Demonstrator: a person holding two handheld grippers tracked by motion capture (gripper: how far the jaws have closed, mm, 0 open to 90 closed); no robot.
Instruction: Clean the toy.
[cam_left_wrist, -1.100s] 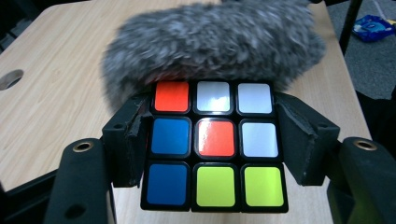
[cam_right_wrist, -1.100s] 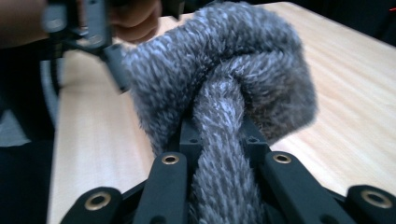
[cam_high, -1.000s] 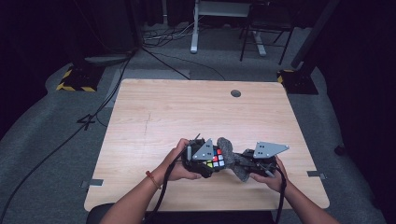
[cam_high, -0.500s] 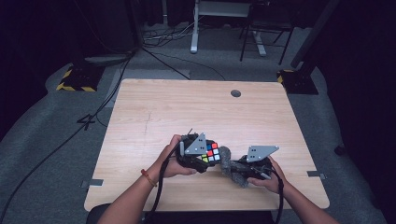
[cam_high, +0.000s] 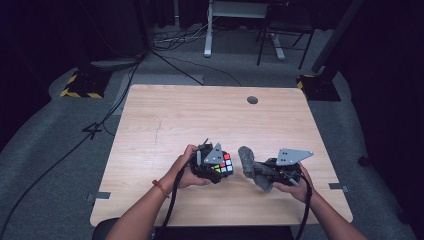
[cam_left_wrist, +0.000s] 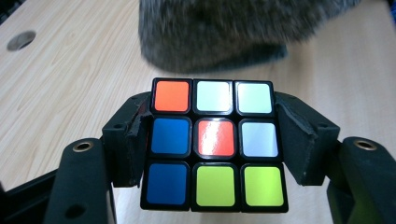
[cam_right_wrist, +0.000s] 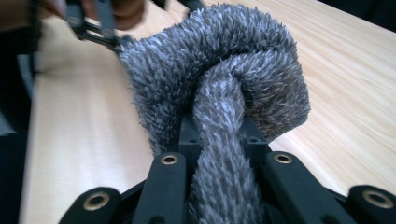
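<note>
A colour-tiled puzzle cube (cam_left_wrist: 215, 144) sits clamped between the black jaws of my left gripper (cam_left_wrist: 212, 149), which is shut on it; from above, the cube (cam_high: 223, 166) shows at the near middle of the table. My right gripper (cam_right_wrist: 219, 135) is shut on a bunched grey fuzzy cloth (cam_right_wrist: 224, 88), which bulges out beyond the jaws. In the high view the cloth (cam_high: 252, 167) hangs from the right gripper (cam_high: 267, 172), a small gap away from the cube. The cloth (cam_left_wrist: 224, 28) fills the top of the left gripper view, blurred.
The light wooden table (cam_high: 200, 120) has a round cable hole (cam_high: 252, 100) near its far edge. Cables trail from both grippers toward the person. Grey carpet, desk legs and a chair base lie beyond the table.
The cube and cloth, touching a second ago, have come apart: the left gripper has shifted left and down with the cube. The right gripper has hardly moved.
</note>
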